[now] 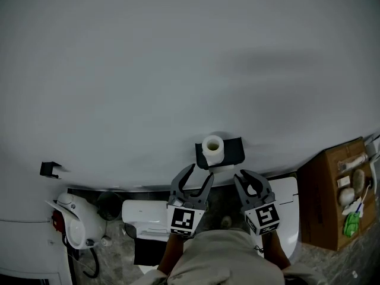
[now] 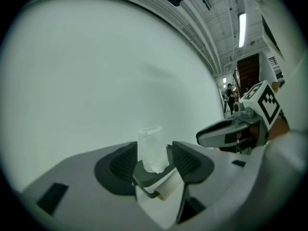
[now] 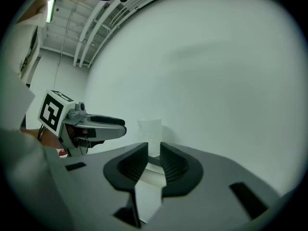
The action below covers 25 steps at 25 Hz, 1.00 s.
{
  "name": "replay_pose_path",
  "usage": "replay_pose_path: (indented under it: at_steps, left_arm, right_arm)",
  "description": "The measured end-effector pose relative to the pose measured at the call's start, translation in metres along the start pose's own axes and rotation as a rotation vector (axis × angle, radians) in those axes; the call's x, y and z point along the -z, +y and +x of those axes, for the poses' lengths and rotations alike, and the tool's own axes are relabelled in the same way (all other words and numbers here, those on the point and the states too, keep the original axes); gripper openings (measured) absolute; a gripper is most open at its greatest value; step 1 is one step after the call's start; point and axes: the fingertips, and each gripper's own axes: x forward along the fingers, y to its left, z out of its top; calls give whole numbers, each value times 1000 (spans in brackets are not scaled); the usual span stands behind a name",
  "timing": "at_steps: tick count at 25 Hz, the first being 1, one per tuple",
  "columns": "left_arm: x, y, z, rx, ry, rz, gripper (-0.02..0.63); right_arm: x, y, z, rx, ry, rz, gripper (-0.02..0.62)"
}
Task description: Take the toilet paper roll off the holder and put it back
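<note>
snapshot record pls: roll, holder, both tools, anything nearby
roll: toilet paper roll, standing upright on the holder, nothing touching it
holder: dark holder, mounted on the pale wall
left tool: left tool, jaws apart, empty, short of the roll
right tool: right tool, jaws apart, empty, short of the roll and to its right in the head view
nearby: cardboard box at the right, small items on top
task stage: roll not yet taken off
</note>
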Motion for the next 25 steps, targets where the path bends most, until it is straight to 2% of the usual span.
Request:
replay_pose_path:
  at_steps: [11, 18, 25]
  left_arm:
    - [13, 2, 38, 0, 59, -60, 241]
    - [20, 5, 58, 21, 81, -81, 293]
    - [20, 5, 71, 38, 84, -87, 314]
  right_arm:
    - [1, -26, 19, -24, 4, 9, 74]
    - [7, -37, 30, -28, 39, 18, 74]
    - [2, -47, 36, -16, 21, 21, 74]
